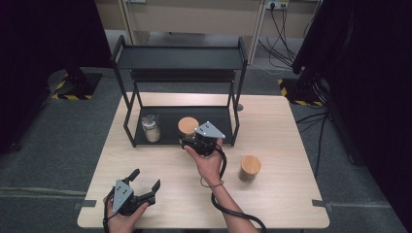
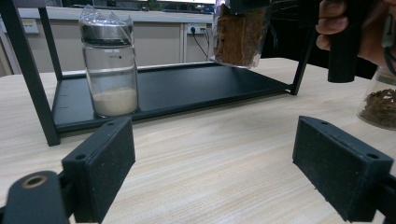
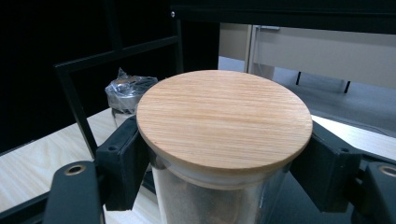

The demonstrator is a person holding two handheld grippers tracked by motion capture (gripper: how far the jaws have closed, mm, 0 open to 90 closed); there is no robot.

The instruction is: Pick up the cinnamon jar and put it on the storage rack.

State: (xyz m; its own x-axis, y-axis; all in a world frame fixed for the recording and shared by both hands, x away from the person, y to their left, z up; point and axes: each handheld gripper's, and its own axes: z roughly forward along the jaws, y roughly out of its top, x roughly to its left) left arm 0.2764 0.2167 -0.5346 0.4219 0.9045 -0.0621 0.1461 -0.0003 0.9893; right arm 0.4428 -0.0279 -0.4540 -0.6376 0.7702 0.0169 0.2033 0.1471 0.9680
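Wood-lidded glass jar of brown contents (image 3: 224,140), upright, pinched by right hand-held gripper (image 1: 190,141) above black metal rack's lower shelf (image 1: 167,121). Left hand-held gripper (image 1: 143,187) idles spread over the desk (image 1: 282,194), farther off.

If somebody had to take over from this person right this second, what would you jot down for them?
Right gripper: shut on the wooden-lidded jar, holding it above the rack's lower shelf, not set down.
Left gripper: open, holding nothing, near the table's front edge.
Done: the foil-topped jar of pale powder stands on the lower shelf, at its left.
Left: likely set the held jar down, then fetch the second wooden-lidded jar from the table, right of the rack.
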